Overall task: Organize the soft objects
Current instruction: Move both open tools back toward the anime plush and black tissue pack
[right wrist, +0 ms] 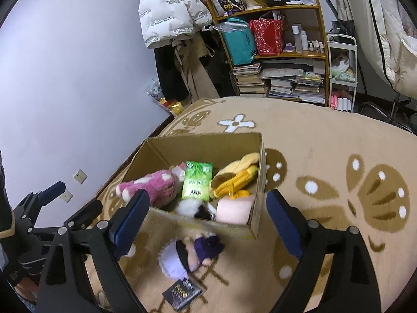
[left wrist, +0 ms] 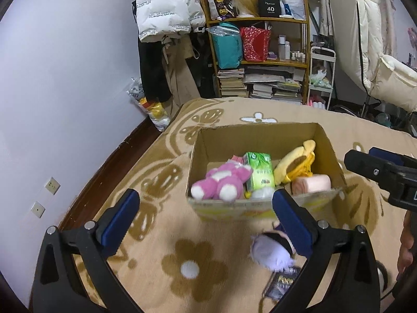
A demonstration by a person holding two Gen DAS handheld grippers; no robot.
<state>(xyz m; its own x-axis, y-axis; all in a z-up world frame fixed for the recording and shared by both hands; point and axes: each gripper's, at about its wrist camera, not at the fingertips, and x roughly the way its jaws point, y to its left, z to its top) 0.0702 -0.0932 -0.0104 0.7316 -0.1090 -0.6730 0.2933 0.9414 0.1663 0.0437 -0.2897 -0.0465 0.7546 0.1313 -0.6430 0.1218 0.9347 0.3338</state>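
An open cardboard box point(left wrist: 263, 133) point(right wrist: 203, 140) stands on the flowered beige blanket. Inside lie a pink plush point(left wrist: 221, 182) point(right wrist: 153, 185), a green tissue pack point(left wrist: 260, 170) point(right wrist: 196, 182), a yellow plush point(left wrist: 297, 161) point(right wrist: 234, 174), a pink roll point(left wrist: 311, 184) point(right wrist: 234, 210) and a white-black plush point(right wrist: 195, 207). A small doll with lavender hair and a purple outfit point(left wrist: 271, 251) point(right wrist: 190, 251) lies on the blanket in front of the box. My left gripper point(left wrist: 206, 219) is open and empty above the blanket, the doll by its right finger. My right gripper point(right wrist: 208, 220) is open and empty above the doll.
A small dark packet point(left wrist: 281, 283) point(right wrist: 182, 293) lies on the blanket near the doll. A white wall point(left wrist: 65, 78) runs along the left. A wooden shelf point(left wrist: 260, 20) with bags, books and bottles and hanging coats point(left wrist: 166, 7) stand behind the bed.
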